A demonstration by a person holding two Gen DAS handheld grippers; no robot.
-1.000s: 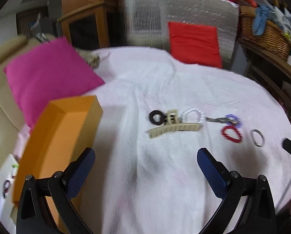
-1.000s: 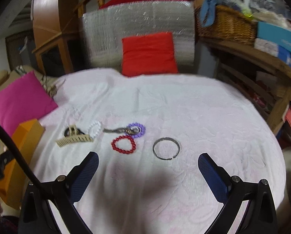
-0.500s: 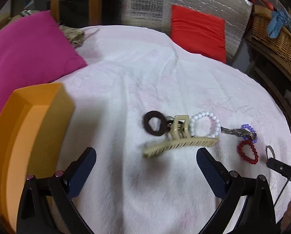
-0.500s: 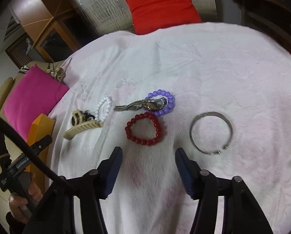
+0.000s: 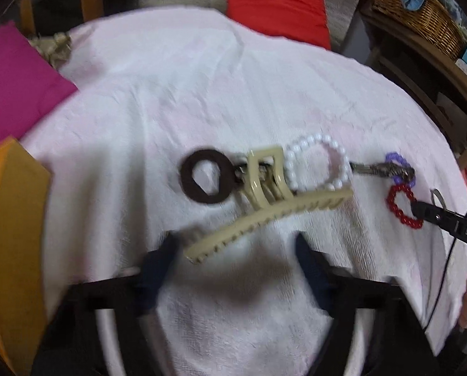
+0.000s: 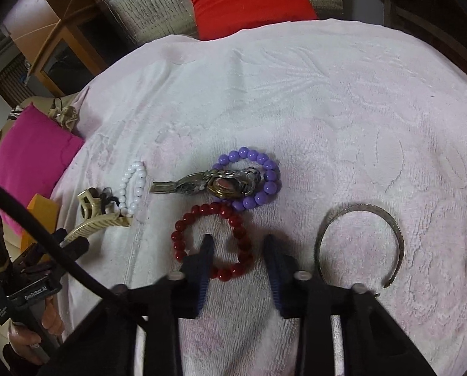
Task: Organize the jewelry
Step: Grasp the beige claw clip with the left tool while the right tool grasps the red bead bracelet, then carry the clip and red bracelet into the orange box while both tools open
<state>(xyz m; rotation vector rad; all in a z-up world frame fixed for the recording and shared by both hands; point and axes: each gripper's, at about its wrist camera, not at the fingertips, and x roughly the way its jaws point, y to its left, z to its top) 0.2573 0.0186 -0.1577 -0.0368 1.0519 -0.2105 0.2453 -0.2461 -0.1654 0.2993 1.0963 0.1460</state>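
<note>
Both grippers have come down close to the white towel (image 6: 343, 109) and their jaws have just been closing. The right gripper (image 6: 238, 252) now stands narrowed around one side of the red bead bracelet (image 6: 213, 241): one finger is inside the ring and the other outside, with a small gap, so the pads do not press the beads yet. The left gripper (image 5: 236, 250) is half closed around the near end of the beige hair claw clip (image 5: 264, 213), and I cannot tell if the left pad touches it, because this part is blurred. It seems that two picks begin at once. The orange box (image 5: 11, 219) at the left is probably the place for them, but its inside is hidden. The dark hair tie (image 5: 206, 180), white bead bracelet (image 5: 316, 164), purple bead bracelet (image 6: 258, 178), metal ornament (image 6: 214, 183) and silver bangle (image 6: 358, 241) lie untouched; the bangle's near part is covered by the gripper.
</note>
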